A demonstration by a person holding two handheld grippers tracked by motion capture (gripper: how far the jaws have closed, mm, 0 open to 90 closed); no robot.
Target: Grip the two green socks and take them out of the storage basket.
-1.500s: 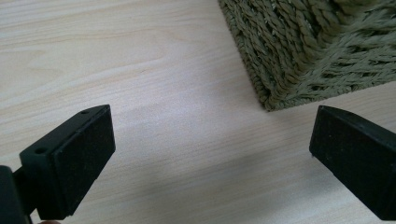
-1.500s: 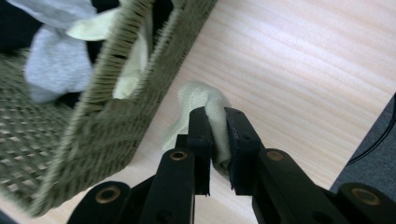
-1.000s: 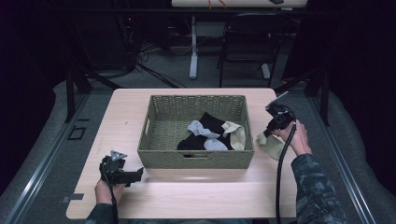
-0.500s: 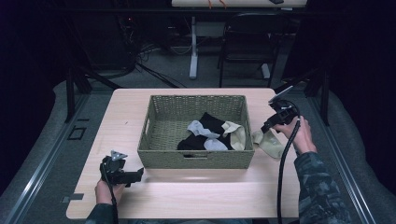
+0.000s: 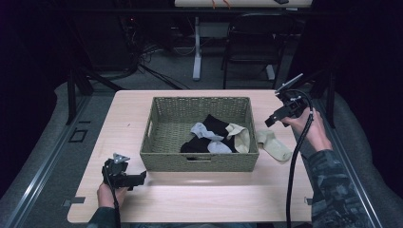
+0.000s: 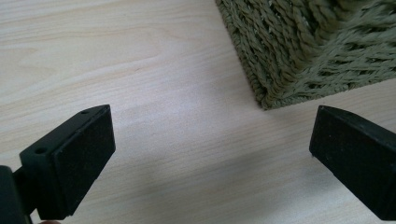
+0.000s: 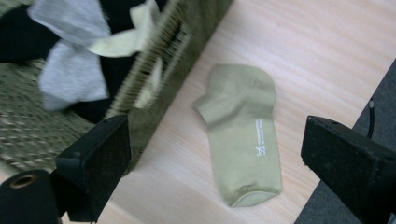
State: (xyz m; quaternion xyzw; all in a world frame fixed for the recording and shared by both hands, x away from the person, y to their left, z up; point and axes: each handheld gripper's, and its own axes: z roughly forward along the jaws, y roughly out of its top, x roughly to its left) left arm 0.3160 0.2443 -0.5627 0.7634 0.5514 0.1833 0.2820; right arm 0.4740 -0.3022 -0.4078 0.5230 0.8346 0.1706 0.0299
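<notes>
Table (image 5: pixel 294 190), sock (image 5: pixel 274 145) released, right tool (image 5: pixel 272 119) lifted

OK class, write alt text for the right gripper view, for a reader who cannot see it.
A pale green ankle sock lies flat on the light wooden table, beside the woven olive wicker basket. The right gripper hangs above it, its two black jaws wide apart and empty. Inside the basket lie grey socks and black socks.

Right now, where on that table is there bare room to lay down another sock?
Bare wood lies left of the basket, along the near edge between the left gripper and the person's right sleeve, and behind the basket. Crowded: the strip right of it, where the beige sock lies below the right gripper.
</notes>
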